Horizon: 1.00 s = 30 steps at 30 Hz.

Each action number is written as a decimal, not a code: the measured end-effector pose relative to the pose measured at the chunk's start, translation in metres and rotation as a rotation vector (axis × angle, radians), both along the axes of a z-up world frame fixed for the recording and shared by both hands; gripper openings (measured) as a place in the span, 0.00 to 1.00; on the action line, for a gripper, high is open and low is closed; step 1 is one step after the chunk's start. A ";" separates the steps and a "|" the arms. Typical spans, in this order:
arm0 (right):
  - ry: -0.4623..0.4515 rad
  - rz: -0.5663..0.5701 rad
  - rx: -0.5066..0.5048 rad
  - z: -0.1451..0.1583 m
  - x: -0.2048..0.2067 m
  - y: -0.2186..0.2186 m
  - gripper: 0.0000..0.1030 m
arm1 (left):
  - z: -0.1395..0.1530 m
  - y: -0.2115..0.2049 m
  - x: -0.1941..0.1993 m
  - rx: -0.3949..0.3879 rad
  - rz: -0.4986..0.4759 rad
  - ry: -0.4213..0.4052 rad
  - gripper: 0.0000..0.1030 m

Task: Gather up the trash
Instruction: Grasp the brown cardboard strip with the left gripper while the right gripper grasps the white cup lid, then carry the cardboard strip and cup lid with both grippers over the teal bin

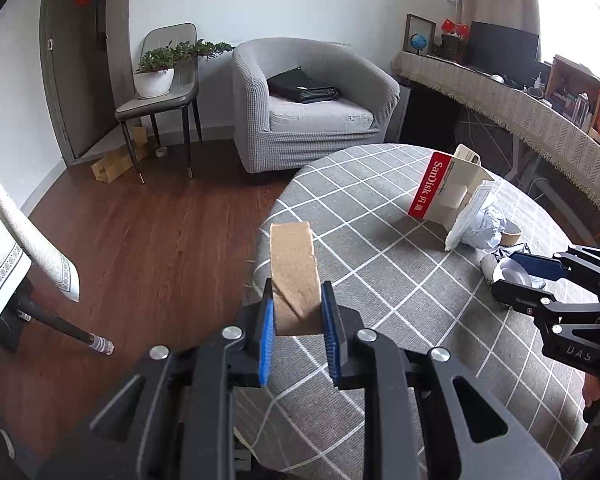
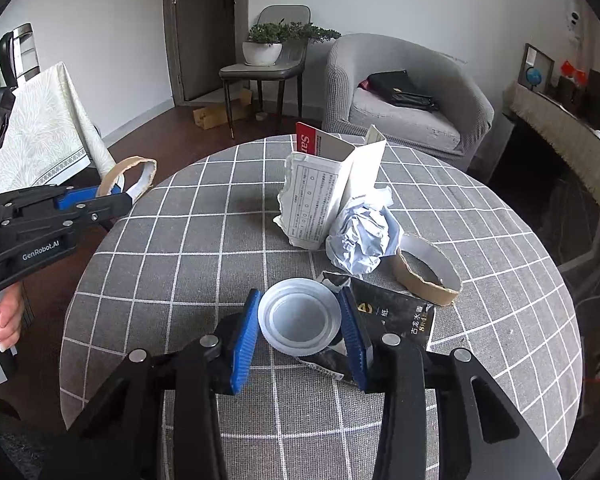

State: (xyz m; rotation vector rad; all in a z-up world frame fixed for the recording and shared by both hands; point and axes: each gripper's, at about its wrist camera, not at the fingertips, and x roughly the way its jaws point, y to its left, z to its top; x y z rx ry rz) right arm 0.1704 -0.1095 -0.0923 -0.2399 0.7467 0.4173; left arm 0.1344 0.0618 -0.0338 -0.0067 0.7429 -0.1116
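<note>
Round counter (image 2: 204, 240) with a grey checked cloth: its near and left parts are bare, open room for a gripper. Right of centre a cluster blocks the way: a torn printed paper (image 2: 312, 200) standing upright, a SanDisk card (image 2: 320, 146) behind it, crumpled paper (image 2: 360, 240) touching its base, a cardboard ring (image 2: 424, 280) just beside, and a black wrapper (image 2: 396, 316) in front. Beyond the far edge stands a grey armchair (image 2: 408, 96).

On the counter (image 2: 180, 280), the lid (image 2: 300, 322) lies nearest; behind it the crumpled paper (image 2: 360, 236), a cardboard ring (image 2: 424, 276) to its right, folded cartons (image 2: 332, 196) farthest back.
</note>
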 end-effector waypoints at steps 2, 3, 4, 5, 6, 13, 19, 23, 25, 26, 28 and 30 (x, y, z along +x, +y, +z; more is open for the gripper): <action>-0.008 0.009 0.021 0.003 -0.002 0.006 0.39 | 0.002 0.007 -0.004 0.002 0.011 0.000 0.23; -0.009 0.020 0.030 0.005 -0.002 0.009 0.39 | 0.003 0.012 -0.006 -0.001 0.017 0.000 0.23; -0.008 0.030 0.042 0.006 -0.003 0.013 0.39 | 0.003 0.016 -0.007 -0.007 0.022 0.002 0.23; -0.007 0.039 0.056 0.008 -0.003 0.017 0.39 | 0.004 0.021 -0.009 -0.014 0.027 0.006 0.23; -0.003 0.052 0.070 0.009 -0.004 0.022 0.39 | 0.004 0.025 -0.010 -0.020 0.033 0.010 0.23; 0.028 0.164 0.165 0.017 -0.014 0.065 0.39 | -0.002 0.054 -0.025 -0.048 0.066 0.047 0.23; 0.042 0.249 0.186 0.020 -0.025 0.104 0.39 | -0.014 0.074 -0.042 -0.079 0.077 0.088 0.23; 0.048 0.289 0.189 0.020 -0.029 0.127 0.39 | -0.028 0.090 -0.055 -0.054 0.085 0.123 0.23; 0.048 0.306 0.187 0.020 -0.031 0.139 0.39 | -0.036 0.100 -0.062 -0.039 0.097 0.140 0.23; 0.047 0.315 0.185 0.020 -0.033 0.144 0.39 | -0.040 0.105 -0.065 -0.033 0.103 0.153 0.23; 0.050 0.329 0.179 0.019 -0.035 0.155 0.39 | -0.049 0.113 -0.072 -0.030 0.112 0.181 0.23; 0.055 0.342 0.171 0.016 -0.036 0.165 0.39 | -0.061 0.121 -0.077 -0.032 0.120 0.218 0.23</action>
